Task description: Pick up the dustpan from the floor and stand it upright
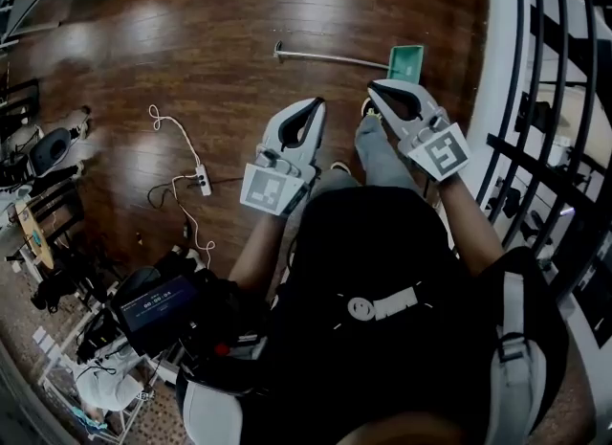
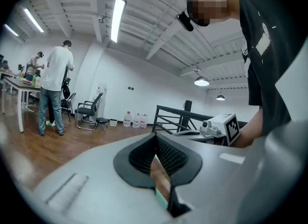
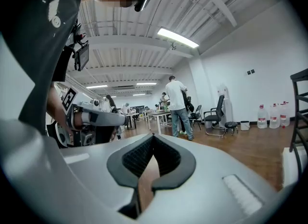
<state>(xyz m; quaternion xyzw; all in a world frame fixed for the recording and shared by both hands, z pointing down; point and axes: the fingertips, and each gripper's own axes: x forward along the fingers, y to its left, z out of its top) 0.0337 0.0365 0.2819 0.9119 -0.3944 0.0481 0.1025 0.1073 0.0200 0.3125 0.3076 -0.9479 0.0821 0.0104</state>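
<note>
At the hands first: left gripper (image 1: 317,102) and right gripper (image 1: 374,87) both have their jaws pressed together with nothing between the pads. Each gripper's own view confirms it, showing only a sliver of floor through the slit below the pads. Both are held out in front, side by side, above the floor and clear of the target.

Past the tips, the dustpan (image 1: 405,62) lies flat on the wooden floor (image 1: 191,32), just beyond the right gripper and near the black railing (image 1: 535,70) at the right. Its handle (image 1: 330,56) runs off to the left across the boards.

Handling, my read:
- **Build:** it looks like a thin plastic scoop (image 1: 407,55) on a slim tube, so light, stiff and not fragile.
- **Grip risk:** the smooth tube is probably slippery and may roll or swing in a two-pad pinch.
- **Where to hold:** the handle is the best bet. Toward the free end gives leverage to tip it up; nearer the scoop gives less swing. The second gripper can steady it.
- **Pivot:** the scoop end is likely heavier, so it should pivot on that edge.
- **First step:** the jaws need to open before any of this.

Looks: the scoop is green, roughly rectangular and small in frame. The handle is long, thin, pale and straight, with what seems to be a short cross piece at its free end. Finer detail is too small to tell.
</note>
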